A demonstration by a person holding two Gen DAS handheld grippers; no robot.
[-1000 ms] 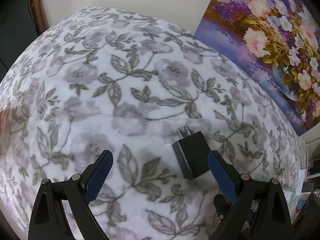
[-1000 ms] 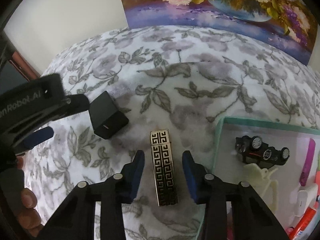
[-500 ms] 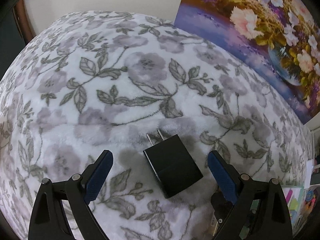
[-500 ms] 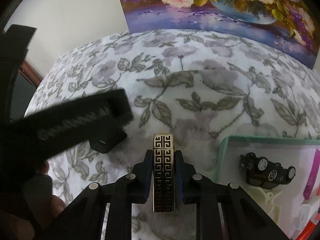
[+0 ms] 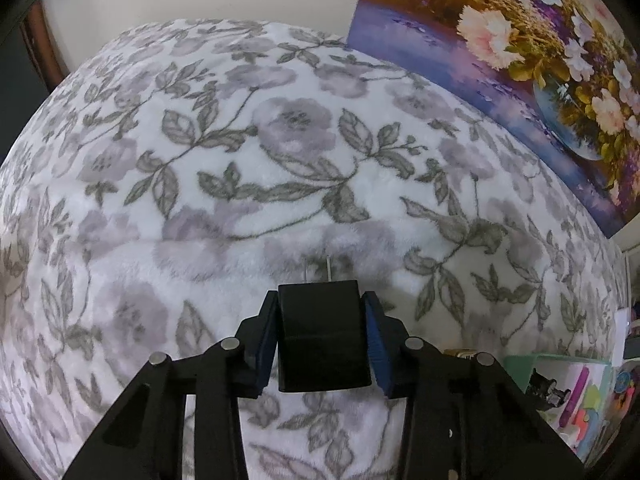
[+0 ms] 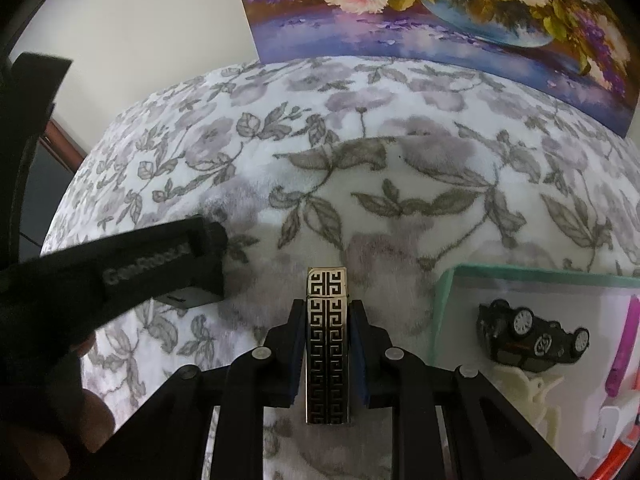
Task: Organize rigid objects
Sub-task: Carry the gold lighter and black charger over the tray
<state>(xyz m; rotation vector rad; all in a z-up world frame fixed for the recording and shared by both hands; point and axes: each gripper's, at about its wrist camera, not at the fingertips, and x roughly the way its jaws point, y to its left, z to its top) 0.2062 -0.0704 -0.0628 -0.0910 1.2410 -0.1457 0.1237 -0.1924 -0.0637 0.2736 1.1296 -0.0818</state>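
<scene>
A black plug-in charger point(image 5: 322, 340) lies on the floral blanket point(image 5: 280, 160) with its two prongs pointing away. My left gripper point(image 5: 321, 308) is closing on it, and both blue pads press on its sides. A gold and black patterned lighter point(image 6: 326, 282) lies lengthwise in the right wrist view, and my right gripper point(image 6: 327, 312) is shut on its lower half. To its left, the left tool's black housing point(image 6: 120, 276) covers most of the charger point(image 6: 188, 298).
A mint-rimmed tray point(image 6: 520, 274) at the right holds an upturned black toy car point(image 6: 532, 340), a white claw clip point(image 6: 528, 392) and a pink stick point(image 6: 624, 348). A flower painting point(image 6: 440, 12) leans on the wall behind the blanket. A hand point(image 6: 48, 420) shows at the lower left.
The left gripper moved over the charger and its wide jaws came in onto the charger's sides. The right gripper's jaws shut on the lighter and have since stayed put.
</scene>
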